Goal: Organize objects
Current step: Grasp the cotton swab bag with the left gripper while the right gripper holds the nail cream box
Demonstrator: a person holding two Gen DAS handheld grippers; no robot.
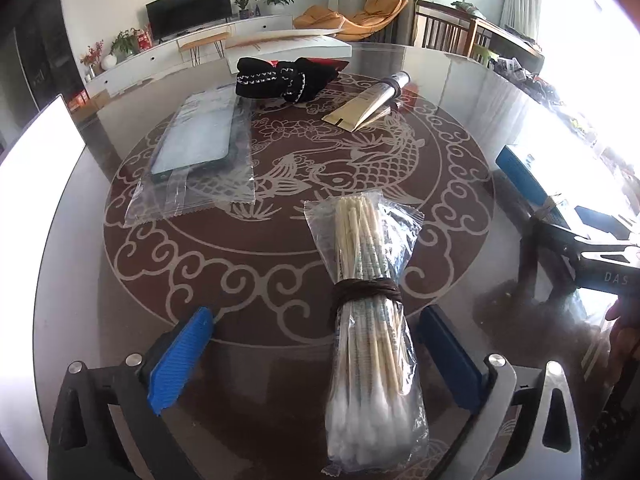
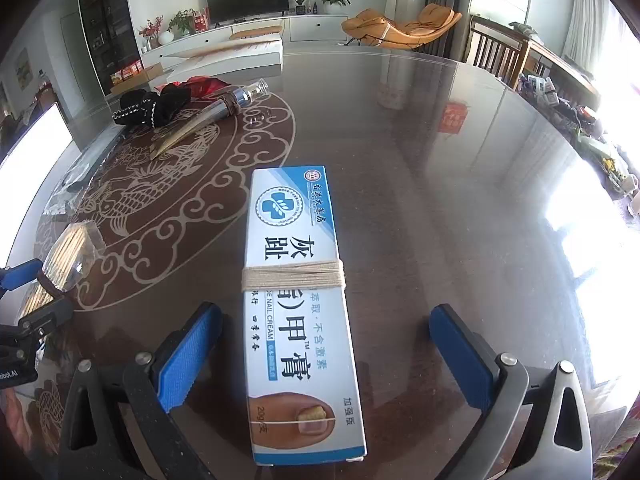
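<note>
On a glossy round tabletop [image 1: 460, 92] patterned with a carp medallion, two sorting targets lie lined up for a grab. The left hand-held gripper [image 1: 320, 354], its blue-padded fingers [image 1: 178, 360] spread wide apart and touching nothing, hovers low over the near edge, straddling a clear plastic bag of wooden cotton swabs bound at the middle with dark cord [image 1: 370, 300]; the bag's long axis runs straight ahead along the fingers, cotton tips nearest the camera. The right hand-held gripper [image 2: 326, 352], likewise wide open and empty, frames a blue-and-white nail-cream carton wrapped with pale twine [image 2: 298, 304], whose length also points directly away between the pads, closer to the tabletop's right edge. Each gripper appears level and squared to its own item, so a simple closing across the short width looks like all either grasp needs; the left is nearer the swabs, the right nearer the carton. Further in, toward the far edge, rest a flat clear-wrapped packet [image 1: 196, 148], a black trimmed fabric bundle [image 1: 284, 78] and a gold squeeze tube with a silver neck [image 1: 368, 104].
</note>
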